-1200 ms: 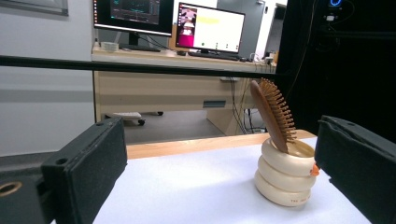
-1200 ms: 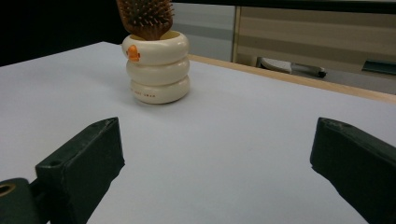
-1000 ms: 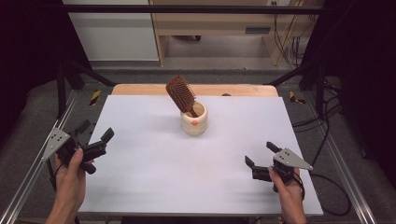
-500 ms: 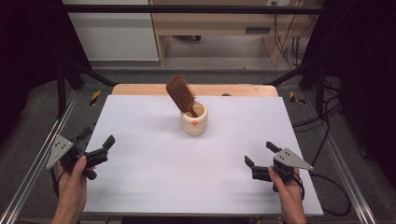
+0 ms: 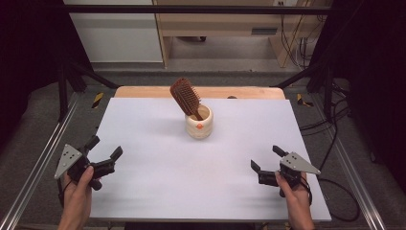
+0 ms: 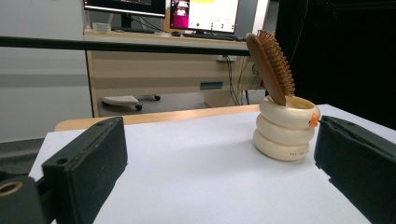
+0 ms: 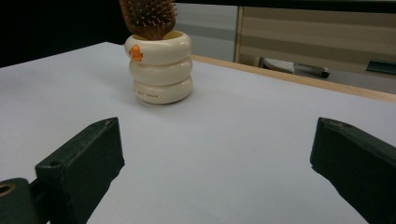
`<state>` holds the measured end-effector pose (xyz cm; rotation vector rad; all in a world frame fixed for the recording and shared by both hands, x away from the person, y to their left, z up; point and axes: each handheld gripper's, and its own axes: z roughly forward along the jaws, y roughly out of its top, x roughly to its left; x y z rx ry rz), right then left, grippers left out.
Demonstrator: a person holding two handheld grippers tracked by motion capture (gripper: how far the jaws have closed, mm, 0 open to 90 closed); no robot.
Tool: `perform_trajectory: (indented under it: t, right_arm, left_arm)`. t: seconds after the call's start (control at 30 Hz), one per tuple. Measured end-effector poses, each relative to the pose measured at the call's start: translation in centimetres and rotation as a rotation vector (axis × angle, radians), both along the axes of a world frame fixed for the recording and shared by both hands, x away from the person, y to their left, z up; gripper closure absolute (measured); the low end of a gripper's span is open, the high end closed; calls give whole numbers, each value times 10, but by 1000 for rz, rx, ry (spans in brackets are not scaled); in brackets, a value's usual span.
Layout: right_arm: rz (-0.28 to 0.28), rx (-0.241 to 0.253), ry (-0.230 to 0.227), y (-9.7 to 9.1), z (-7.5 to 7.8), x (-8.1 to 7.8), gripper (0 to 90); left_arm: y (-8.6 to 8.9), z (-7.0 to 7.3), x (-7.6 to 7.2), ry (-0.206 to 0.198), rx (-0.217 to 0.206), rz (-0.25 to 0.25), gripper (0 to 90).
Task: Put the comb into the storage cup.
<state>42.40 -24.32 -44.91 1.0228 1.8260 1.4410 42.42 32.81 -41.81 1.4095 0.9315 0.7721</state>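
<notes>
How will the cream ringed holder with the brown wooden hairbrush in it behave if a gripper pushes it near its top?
The cream ringed holder looks glossy and rigid, so it would probably slide or slip. The brown wooden hairbrush leans out well above the rim, so a high push may tip both over.

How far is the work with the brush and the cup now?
Done: the brush stands tilted in the cup. In hand: nothing; the left gripper and right gripper are open, apart from both. Left: apparently reaching and grasping.

Grey floor [image 5: 230, 76], wooden desk [image 5: 215, 21] beyond, black curtains at both sides.
</notes>
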Motion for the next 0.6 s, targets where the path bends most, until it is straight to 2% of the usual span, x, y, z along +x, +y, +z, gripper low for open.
perform_trajectory:
  t: [0.6]
  right_arm:
    - [6,-2,1,0,-1,0,30]
  left_arm:
    - [1,-11,-5,26,-12,-13,30]
